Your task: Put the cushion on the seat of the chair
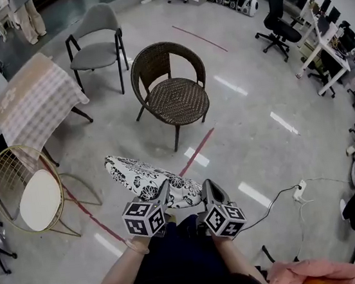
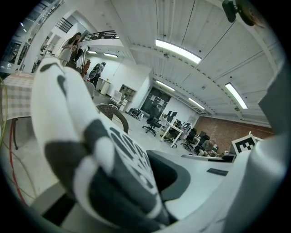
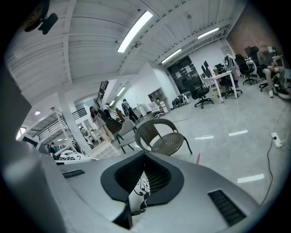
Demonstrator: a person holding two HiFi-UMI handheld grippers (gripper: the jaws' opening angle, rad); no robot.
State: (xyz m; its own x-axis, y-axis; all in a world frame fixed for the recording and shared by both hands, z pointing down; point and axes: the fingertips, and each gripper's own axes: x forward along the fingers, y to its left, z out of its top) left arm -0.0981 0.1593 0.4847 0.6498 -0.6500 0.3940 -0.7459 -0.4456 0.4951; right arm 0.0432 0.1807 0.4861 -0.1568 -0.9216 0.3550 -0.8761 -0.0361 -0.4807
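A black-and-white flowered cushion [image 1: 144, 178] hangs in the air above a grey floor [image 1: 254, 134], held by its near edge between two hand-held grippers. The left gripper [image 1: 164, 190] has its fingers closed tight on a thick fold of the cushion; in the left gripper view the fabric bulges up and fills the space just past the fingers. The right gripper [image 1: 208, 189], close beside it, has its fingers pinched together on a thin flap of the same cushion. The rest of the cushion stretches away from both pairs of fingers and to their left.

Well beyond the fingertips, straight ahead, stands a brown wicker chair [image 1: 172, 90], its round seat [image 1: 177, 100] bare. A strip of red tape [image 1: 196, 154] lies on the floor between the fingers and that chair. Further off, past the wicker chair and to the left, is a grey armchair [image 1: 96, 46]. Left of the fingers stand a gold wire chair [image 1: 25, 190] with a white seat and a table with a checked cloth [image 1: 35, 101].
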